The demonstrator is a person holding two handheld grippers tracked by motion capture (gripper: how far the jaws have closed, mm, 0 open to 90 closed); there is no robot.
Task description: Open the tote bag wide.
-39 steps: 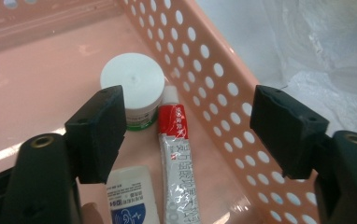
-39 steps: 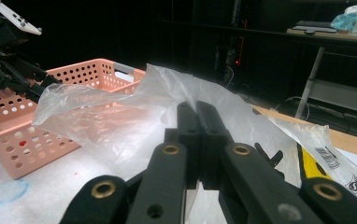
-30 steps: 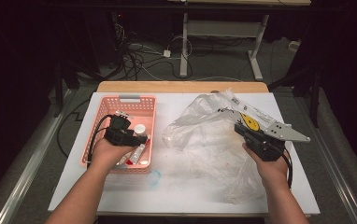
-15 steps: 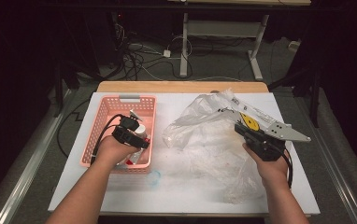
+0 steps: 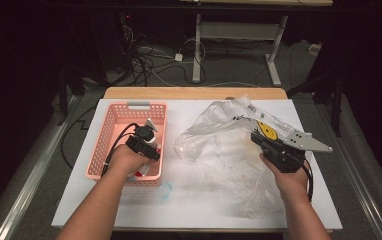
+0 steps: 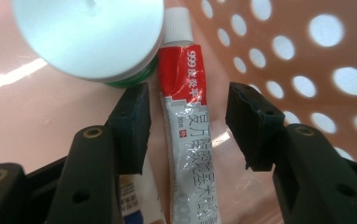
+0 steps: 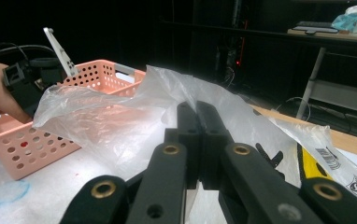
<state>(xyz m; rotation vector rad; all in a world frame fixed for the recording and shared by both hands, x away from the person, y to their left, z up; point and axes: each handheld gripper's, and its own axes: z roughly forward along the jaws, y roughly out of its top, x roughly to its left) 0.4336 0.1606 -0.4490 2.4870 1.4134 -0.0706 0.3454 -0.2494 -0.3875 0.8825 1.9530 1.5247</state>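
Left gripper (image 6: 188, 128) straddles red-white tube (image 6: 186, 116) inside pink basket (image 6: 307, 60), beside white-capped jar (image 6: 90, 35).

A lab: cables (image 5: 149, 65) tangled on the floor behind a work table (image 5: 189, 93).

Left claw (image 6: 188, 130): black, matte. Between its two sides lies a tube (image 6: 188, 140), red at the top, silver-white below, with a white cap and red and grey printed characters. Just beyond the claw's left side sits a bottle (image 6: 90, 35) with a white cap over a green rim. The basket (image 6: 307, 56) around them is salmon pink, its wall patterned with rows of round holes.

Right claw (image 7: 197, 140): black, with brass-coloured screws behind. It is pressed on a clear plastic bag (image 7: 120, 116), which carries a yellow patch and black print to the claw's right. The surface (image 5: 189, 210) beneath is white.
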